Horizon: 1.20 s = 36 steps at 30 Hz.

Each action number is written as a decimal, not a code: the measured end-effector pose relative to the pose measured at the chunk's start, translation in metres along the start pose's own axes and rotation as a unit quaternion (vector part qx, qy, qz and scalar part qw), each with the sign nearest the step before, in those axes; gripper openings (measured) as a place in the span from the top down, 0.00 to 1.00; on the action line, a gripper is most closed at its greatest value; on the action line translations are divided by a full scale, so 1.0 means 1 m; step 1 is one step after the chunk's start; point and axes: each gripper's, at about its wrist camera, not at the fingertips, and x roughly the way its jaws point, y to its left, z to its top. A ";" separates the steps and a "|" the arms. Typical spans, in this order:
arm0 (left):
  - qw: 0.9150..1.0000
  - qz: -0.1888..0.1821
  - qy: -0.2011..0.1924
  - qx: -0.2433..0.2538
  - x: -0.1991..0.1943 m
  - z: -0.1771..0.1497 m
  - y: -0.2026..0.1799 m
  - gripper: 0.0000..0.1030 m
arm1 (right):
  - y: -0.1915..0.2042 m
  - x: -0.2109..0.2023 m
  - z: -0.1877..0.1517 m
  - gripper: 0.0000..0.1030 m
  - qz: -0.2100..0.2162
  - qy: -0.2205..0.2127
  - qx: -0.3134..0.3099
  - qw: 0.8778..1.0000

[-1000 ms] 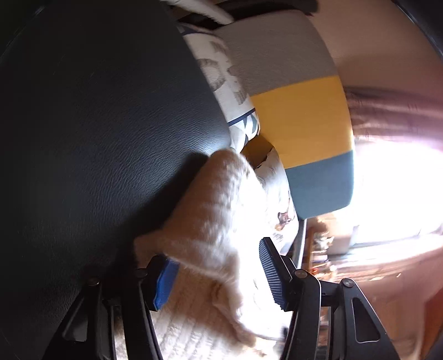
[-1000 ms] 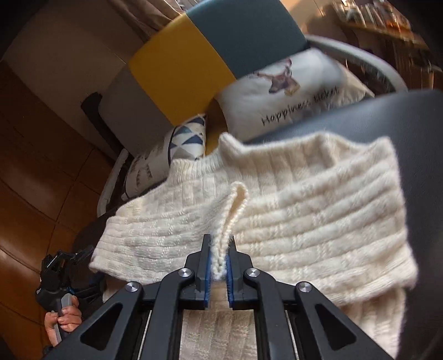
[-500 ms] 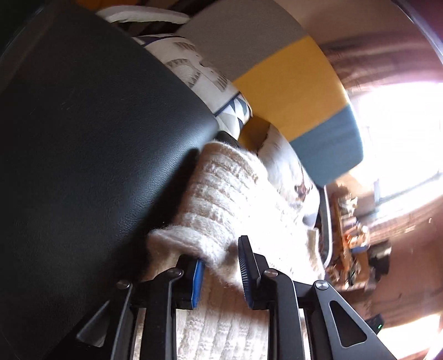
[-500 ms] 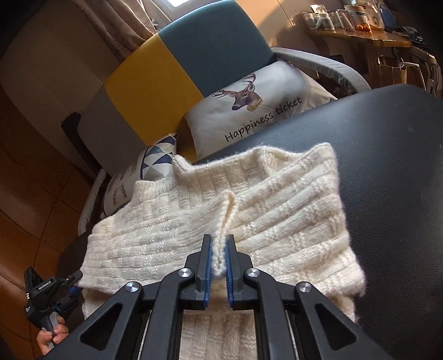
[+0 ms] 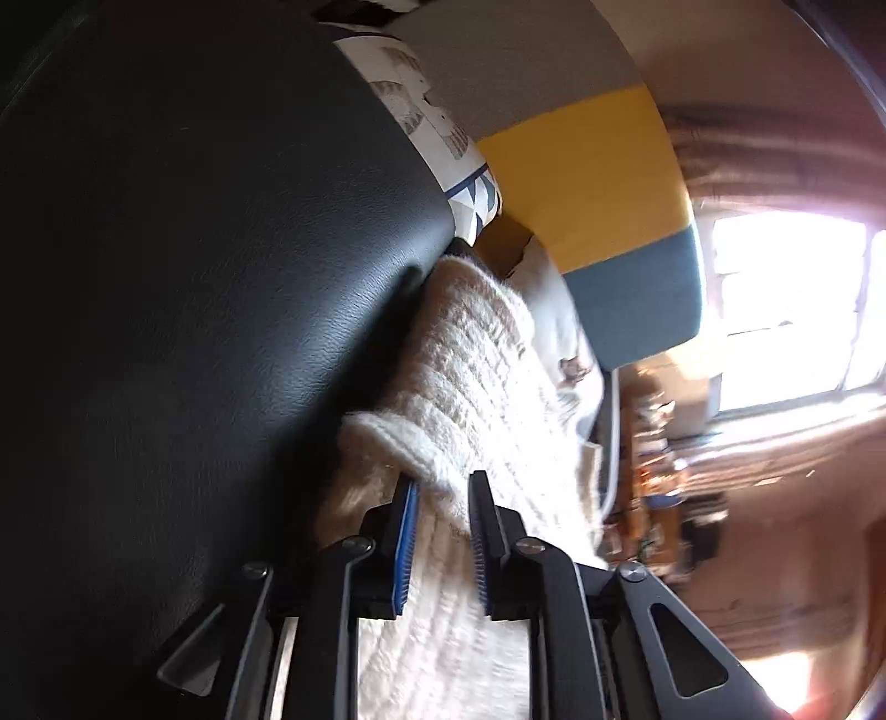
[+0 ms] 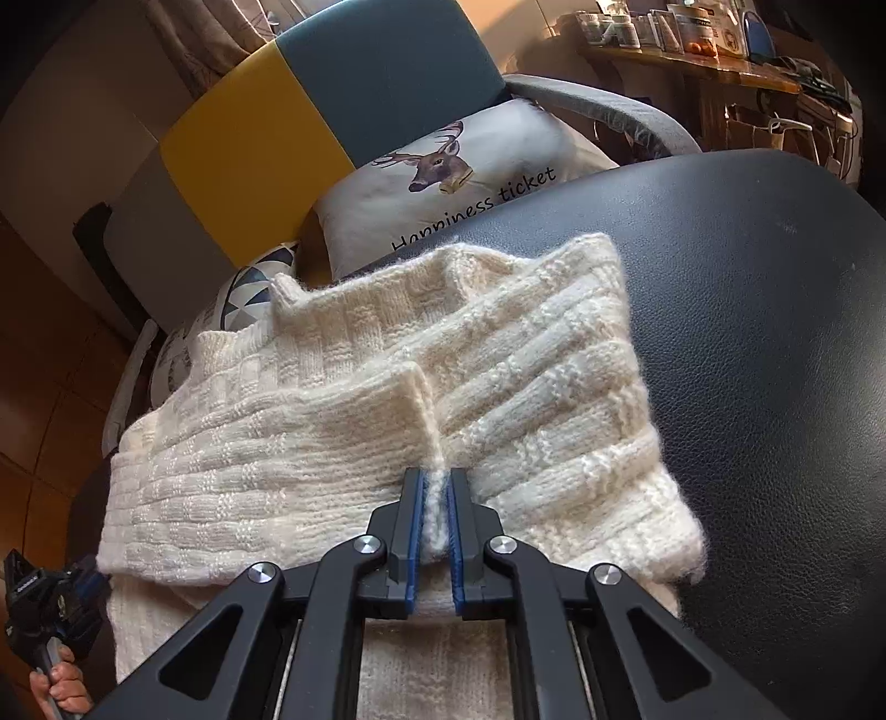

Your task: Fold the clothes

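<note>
A cream knitted sweater [image 6: 498,387] lies partly folded on a black leather surface [image 6: 775,332], one layer doubled over another. My right gripper [image 6: 437,493] is shut on a raised ridge of knit at the near edge of the top layer. In the left wrist view the sweater [image 5: 487,376] runs away from me along the black surface [image 5: 221,277], and my left gripper [image 5: 443,498] is shut on its thick rolled left edge. The left tool [image 6: 44,603] and the hand [image 6: 55,681] holding it show at the bottom left of the right wrist view.
Behind the surface stands a chair with a grey, yellow and teal back [image 6: 332,111], holding a deer-print pillow [image 6: 470,166] and a triangle-print pillow [image 6: 249,282]. A cluttered wooden shelf [image 6: 692,44] is at the far right. A bright window [image 5: 792,304] glares in the left wrist view.
My left gripper's fingers went from wide open to closed on the sweater's edge. My right gripper stayed shut on its fold, and the view drew nearer to the chair.
</note>
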 end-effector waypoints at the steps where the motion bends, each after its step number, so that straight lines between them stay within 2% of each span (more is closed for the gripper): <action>1: 1.000 -0.002 -0.007 -0.009 -0.007 0.002 0.003 0.77 | 0.002 0.000 0.001 0.95 -0.006 0.003 -0.007 1.000; 4: 0.999 0.016 -0.028 -0.002 -0.025 0.013 0.008 0.76 | 0.009 0.001 0.002 0.94 -0.030 0.006 -0.031 0.999; 5: 0.999 0.021 -0.033 0.003 -0.029 0.018 0.008 0.68 | 0.011 0.002 0.002 0.94 -0.038 0.006 -0.038 0.999; 8: 0.999 0.030 -0.014 0.025 -0.024 0.026 0.003 0.62 | 0.012 0.002 0.002 0.94 -0.046 0.006 -0.039 0.998; 12: 0.995 0.051 0.031 0.084 0.005 0.025 -0.012 0.56 | 0.010 0.004 0.003 0.94 -0.047 0.004 -0.032 0.998; 15: 0.991 0.071 0.061 0.097 0.030 0.026 -0.013 0.55 | 0.007 0.005 0.004 0.94 -0.042 0.004 -0.031 0.999; 16: 0.990 0.076 0.061 0.104 0.034 0.027 -0.014 0.59 | 0.007 0.005 0.004 0.94 -0.041 0.005 -0.033 0.999; 17: 0.988 0.087 0.051 0.117 0.033 0.025 -0.018 0.77 | 0.007 0.005 0.004 0.94 -0.040 0.007 -0.036 0.999; 18: 0.985 0.095 0.040 0.135 0.032 0.022 -0.022 0.85 | 0.008 0.005 0.004 0.94 -0.039 0.008 -0.039 0.998; 20: 0.979 0.122 0.021 0.165 0.030 0.014 -0.029 0.86 | 0.008 0.006 0.005 0.92 -0.035 0.012 -0.045 0.998; 24: 0.973 0.138 0.023 0.183 0.023 0.011 -0.041 0.84 | 0.008 0.001 0.013 0.85 -0.031 0.032 -0.056 0.997; 25: 0.972 0.142 0.024 0.187 0.021 0.010 -0.044 0.83 | 0.008 0.000 0.015 0.79 -0.030 0.037 -0.059 0.997; 27: 0.972 0.141 0.001 0.188 0.007 0.016 -0.055 0.73 | 0.017 -0.012 0.019 0.78 -0.060 0.024 -0.093 0.994; 29: 0.969 0.134 -0.032 0.203 -0.007 0.020 -0.066 0.62 | 0.034 -0.028 0.021 0.77 -0.082 -0.013 -0.142 0.986; 31: 0.967 0.118 -0.051 0.219 -0.009 0.024 -0.080 0.52 | 0.052 -0.037 0.023 0.78 -0.062 -0.035 -0.183 0.981; 32: 0.966 0.109 -0.059 0.227 -0.009 0.026 -0.087 0.50 | 0.062 -0.038 0.023 0.77 -0.045 -0.038 -0.201 0.978; 34: 0.964 0.103 -0.055 0.240 0.004 0.032 -0.097 0.50 | 0.079 -0.024 0.023 0.78 -0.044 -0.029 -0.234 0.971; 36: 0.957 0.121 -0.048 0.259 0.027 0.035 -0.106 0.50 | 0.096 -0.007 0.022 0.78 -0.053 -0.016 -0.265 0.963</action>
